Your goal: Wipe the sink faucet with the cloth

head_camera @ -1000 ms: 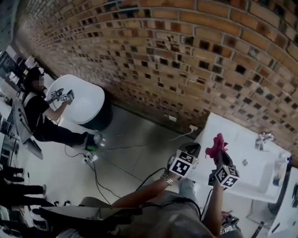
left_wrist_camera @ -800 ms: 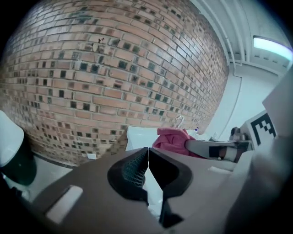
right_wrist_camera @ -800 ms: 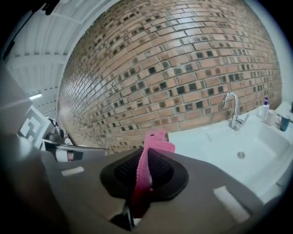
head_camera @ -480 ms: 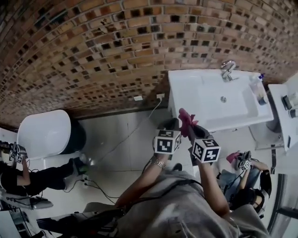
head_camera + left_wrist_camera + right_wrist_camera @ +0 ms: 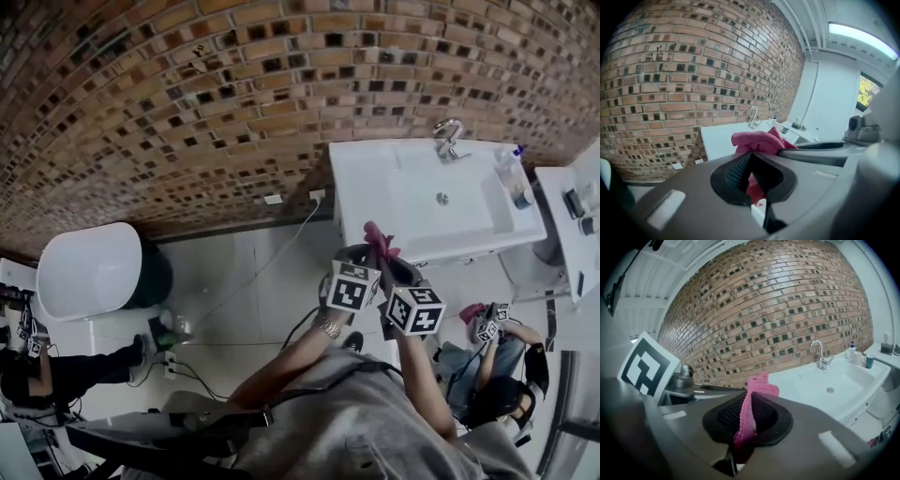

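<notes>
Right gripper view, lower centre: your right claw (image 5: 750,401) pinches the cloth (image 5: 761,386). Your left claw (image 5: 751,155) is pressed together, seemingly empty. Approach step: the faucet (image 5: 819,358) stands well beyond, centre right; carry the cloth there.

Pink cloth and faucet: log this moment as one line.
stage: pre-wipe | left tongs: shut on pink cloth | right tongs: shut on pink cloth | faucet: untouched, at wall side of sink
</notes>
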A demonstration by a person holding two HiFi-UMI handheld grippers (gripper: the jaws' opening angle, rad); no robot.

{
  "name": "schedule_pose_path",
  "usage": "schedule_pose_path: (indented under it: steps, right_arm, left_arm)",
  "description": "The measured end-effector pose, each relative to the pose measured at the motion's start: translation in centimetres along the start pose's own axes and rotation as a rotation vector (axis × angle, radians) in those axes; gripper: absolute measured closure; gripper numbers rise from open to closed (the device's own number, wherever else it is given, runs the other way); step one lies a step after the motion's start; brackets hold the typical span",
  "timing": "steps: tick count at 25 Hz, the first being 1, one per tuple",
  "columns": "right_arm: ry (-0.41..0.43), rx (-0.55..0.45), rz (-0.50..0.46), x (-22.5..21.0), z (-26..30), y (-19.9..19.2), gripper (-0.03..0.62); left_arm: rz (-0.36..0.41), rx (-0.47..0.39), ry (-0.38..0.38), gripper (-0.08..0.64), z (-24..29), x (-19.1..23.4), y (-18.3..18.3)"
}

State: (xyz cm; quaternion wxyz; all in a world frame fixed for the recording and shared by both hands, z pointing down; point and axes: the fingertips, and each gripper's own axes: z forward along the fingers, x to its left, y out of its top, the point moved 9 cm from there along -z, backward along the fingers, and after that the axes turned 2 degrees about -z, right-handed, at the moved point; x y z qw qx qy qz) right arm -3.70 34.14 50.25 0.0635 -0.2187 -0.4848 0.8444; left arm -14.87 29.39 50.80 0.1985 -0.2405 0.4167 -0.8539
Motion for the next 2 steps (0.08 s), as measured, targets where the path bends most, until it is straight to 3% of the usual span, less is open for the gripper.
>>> schedule_pose_path:
  steps: [2]
  right_arm:
    - [0.004,0.009,0.023,-0.59,-0.03,-0.52,0.565]
  left_arm:
    - [0.004,-0.002,-0.001,0.548,-0.02,-0.25,-0.07]
